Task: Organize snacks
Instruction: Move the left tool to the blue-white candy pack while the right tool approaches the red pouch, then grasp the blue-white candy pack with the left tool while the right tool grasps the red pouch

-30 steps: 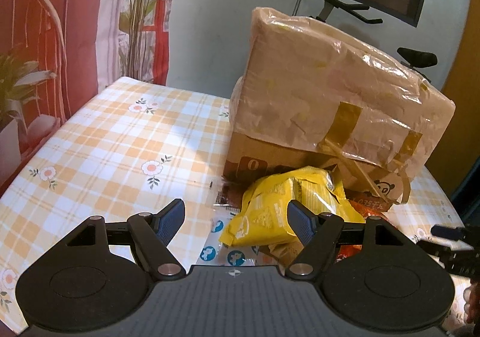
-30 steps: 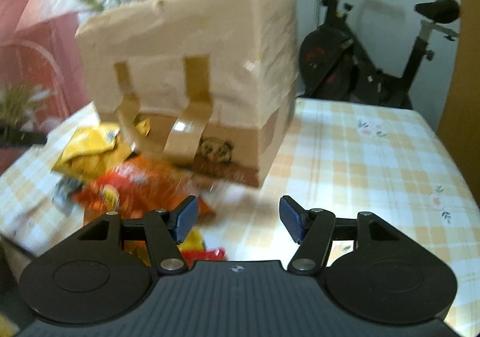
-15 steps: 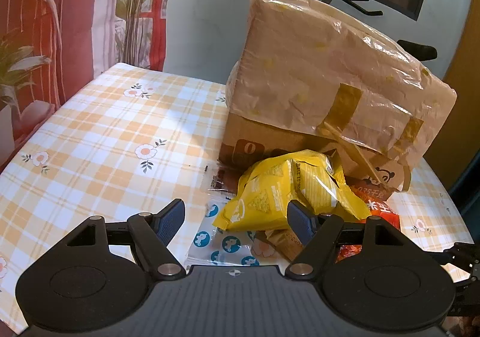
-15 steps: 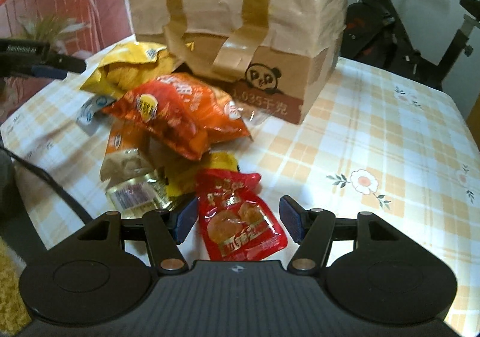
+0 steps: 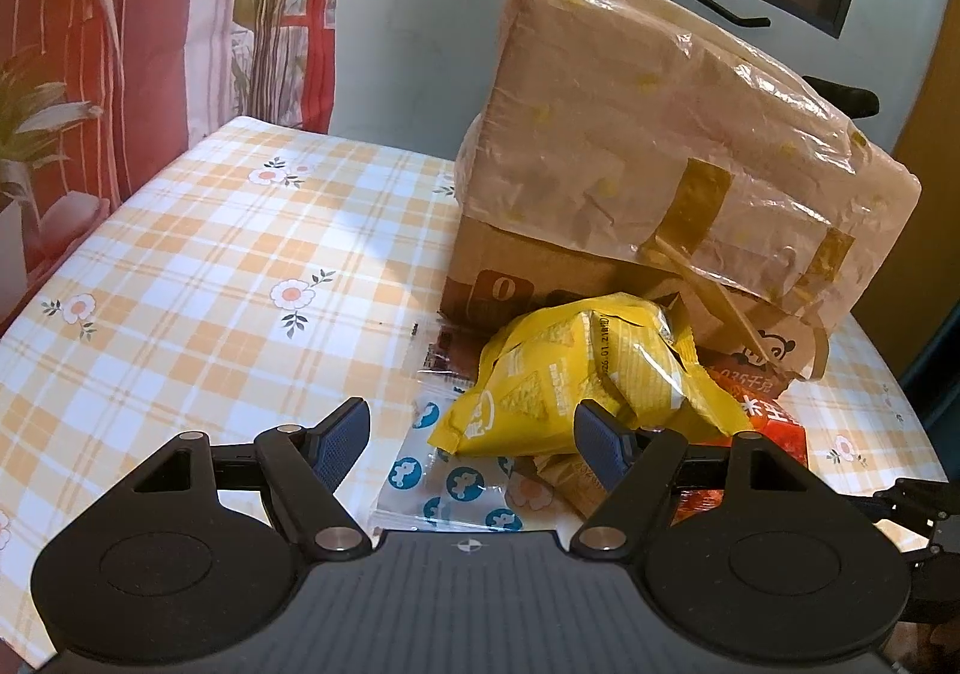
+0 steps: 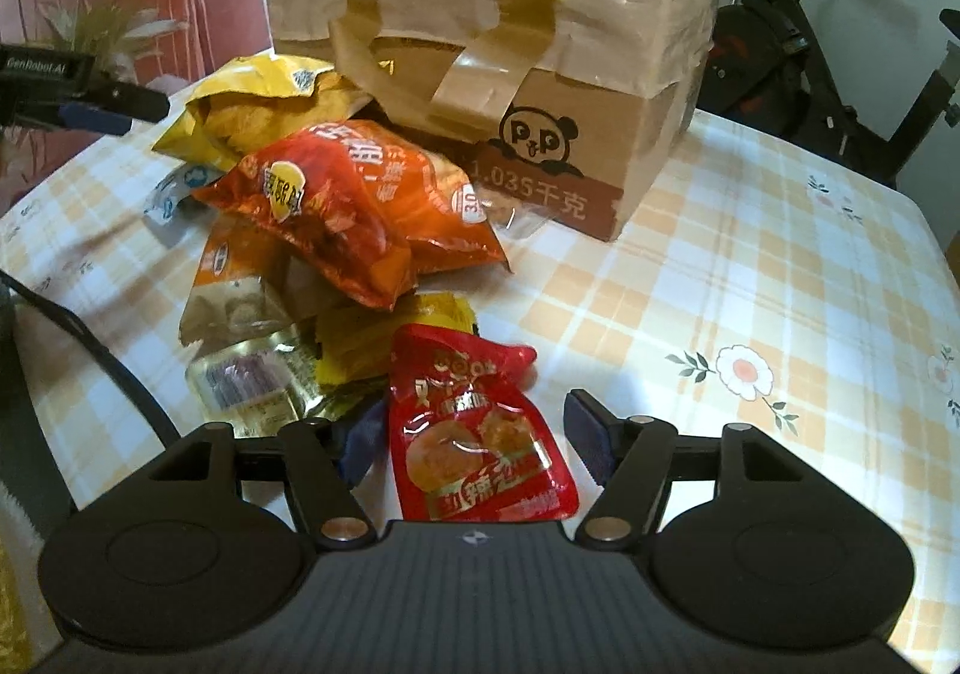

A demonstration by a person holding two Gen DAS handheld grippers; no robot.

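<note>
A pile of snack packets lies in front of a taped cardboard box (image 5: 654,182), which also shows in the right wrist view (image 6: 510,32). My left gripper (image 5: 471,437) is open, with a yellow chip bag (image 5: 576,380) and a clear packet with blue prints (image 5: 456,482) between and beyond its fingers. My right gripper (image 6: 474,434) is open around a small red pouch (image 6: 474,428), jaws apart from it. Beyond lie an orange-red chip bag (image 6: 354,212), the yellow chip bag (image 6: 258,104) and gold and brown packets (image 6: 252,338).
The table has an orange checked cloth with flowers (image 5: 198,278). An exercise bike (image 6: 840,44) stands behind the table on the right. A chair and plant (image 5: 48,92) stand at the left. The left gripper shows in the right wrist view (image 6: 78,92).
My right gripper has swung left and down from the box to the snack pile, and the red pouch now lies between its fingers. My left gripper has edged closer to the yellow bag.
</note>
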